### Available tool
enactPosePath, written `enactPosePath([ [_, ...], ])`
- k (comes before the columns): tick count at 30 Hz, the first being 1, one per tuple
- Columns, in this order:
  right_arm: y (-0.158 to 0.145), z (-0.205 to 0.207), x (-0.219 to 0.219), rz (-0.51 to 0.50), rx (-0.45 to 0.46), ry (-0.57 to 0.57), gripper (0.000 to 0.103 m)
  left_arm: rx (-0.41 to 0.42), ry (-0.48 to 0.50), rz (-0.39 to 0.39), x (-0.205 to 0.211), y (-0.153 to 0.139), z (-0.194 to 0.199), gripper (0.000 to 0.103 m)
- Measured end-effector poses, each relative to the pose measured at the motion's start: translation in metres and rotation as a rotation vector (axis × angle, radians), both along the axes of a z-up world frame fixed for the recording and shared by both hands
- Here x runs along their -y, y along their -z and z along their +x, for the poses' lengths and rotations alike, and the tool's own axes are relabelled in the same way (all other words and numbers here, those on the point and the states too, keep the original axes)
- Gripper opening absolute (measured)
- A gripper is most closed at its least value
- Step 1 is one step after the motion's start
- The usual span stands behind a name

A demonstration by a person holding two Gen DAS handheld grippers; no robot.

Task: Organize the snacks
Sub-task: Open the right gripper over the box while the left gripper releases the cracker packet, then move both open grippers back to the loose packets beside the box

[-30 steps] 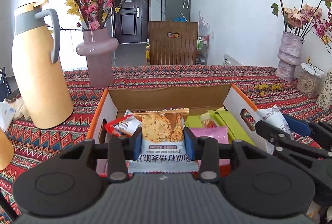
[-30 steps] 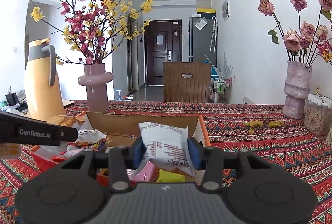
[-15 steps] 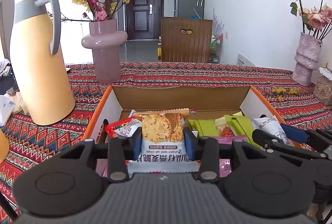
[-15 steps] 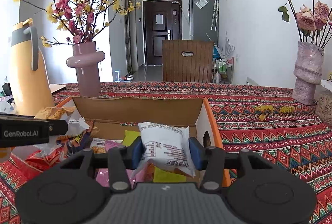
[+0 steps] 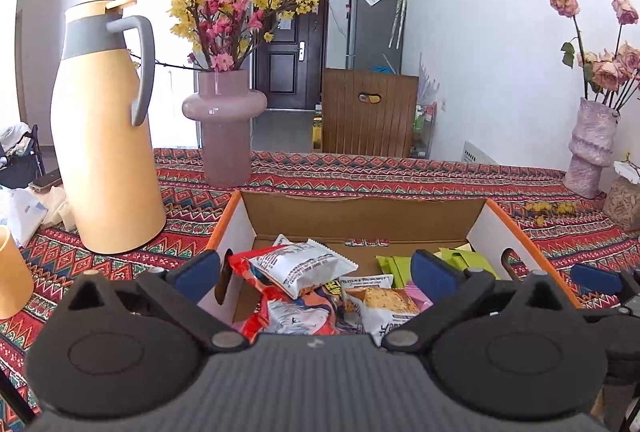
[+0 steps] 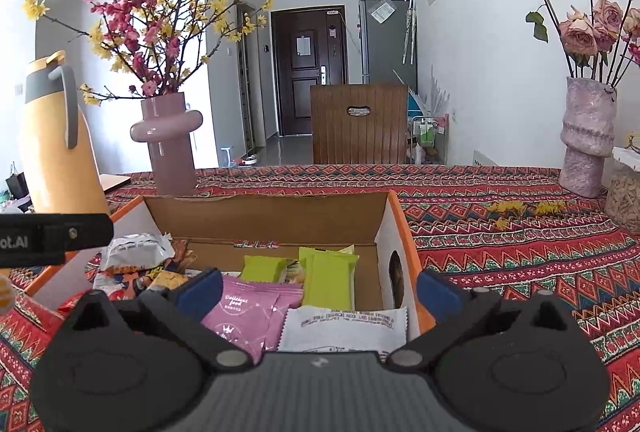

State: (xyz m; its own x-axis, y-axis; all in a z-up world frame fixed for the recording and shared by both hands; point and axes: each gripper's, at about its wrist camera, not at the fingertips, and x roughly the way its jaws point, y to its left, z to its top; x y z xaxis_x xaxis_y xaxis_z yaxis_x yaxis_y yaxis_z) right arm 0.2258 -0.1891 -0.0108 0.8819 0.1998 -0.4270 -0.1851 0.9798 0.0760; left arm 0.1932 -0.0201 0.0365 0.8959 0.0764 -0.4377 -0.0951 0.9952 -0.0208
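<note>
A cardboard box (image 5: 360, 216) with an orange rim holds several snack packets. My left gripper (image 5: 316, 272) hangs over its left half, jaws opening wide, nothing pressed between the pads. The cracker packet (image 5: 384, 308) lies loose below it, beside a white-and-red packet (image 5: 300, 266). My right gripper (image 6: 319, 292) is over the box (image 6: 260, 220) at its right half, jaws also opening wide with nothing gripped. The white packet (image 6: 344, 328) lies flat under it, next to pink packets (image 6: 244, 312) and green packets (image 6: 328, 280).
A tall yellow thermos jug (image 5: 104, 135) and a pink vase (image 5: 224, 127) with blossom branches stand left of and behind the box. A rough vase (image 5: 592, 151) of dried roses stands at the far right, a yellow cup (image 5: 10, 272) at the left edge. A patterned cloth (image 6: 500, 232) covers the table.
Both grippers went from shut to wide open. The cracker packet left the left jaws and the white packet left the right jaws; both now lie in the box.
</note>
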Motion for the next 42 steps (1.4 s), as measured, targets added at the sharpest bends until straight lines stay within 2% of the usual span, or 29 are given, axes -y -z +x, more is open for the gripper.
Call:
enactPosePath([
  [12, -0.011, -0.035, 0.002, -0.017, 0.043, -0.013, 0.103, 0.023, 0.013, -0.025, -0.009, -0.007, -0.029, 0.103],
  [21, -0.005, -0.076, 0.011, -0.026, 0.048, -0.023, 0.103, 0.001, 0.041, -0.043, -0.021, 0.010, -0.060, 0.103],
  [27, 0.010, -0.092, 0.019, -0.039, 0.010, -0.012, 0.103, -0.013, 0.044, -0.041, -0.033, 0.035, -0.074, 0.103],
  [32, 0.031, -0.092, 0.026, -0.053, -0.057, 0.010, 0.103, -0.036, 0.039, -0.047, -0.042, 0.054, -0.074, 0.103],
  [42, 0.047, -0.074, 0.030, -0.071, -0.137, 0.020, 0.103, -0.024, 0.042, -0.042, -0.042, 0.067, -0.071, 0.103],
])
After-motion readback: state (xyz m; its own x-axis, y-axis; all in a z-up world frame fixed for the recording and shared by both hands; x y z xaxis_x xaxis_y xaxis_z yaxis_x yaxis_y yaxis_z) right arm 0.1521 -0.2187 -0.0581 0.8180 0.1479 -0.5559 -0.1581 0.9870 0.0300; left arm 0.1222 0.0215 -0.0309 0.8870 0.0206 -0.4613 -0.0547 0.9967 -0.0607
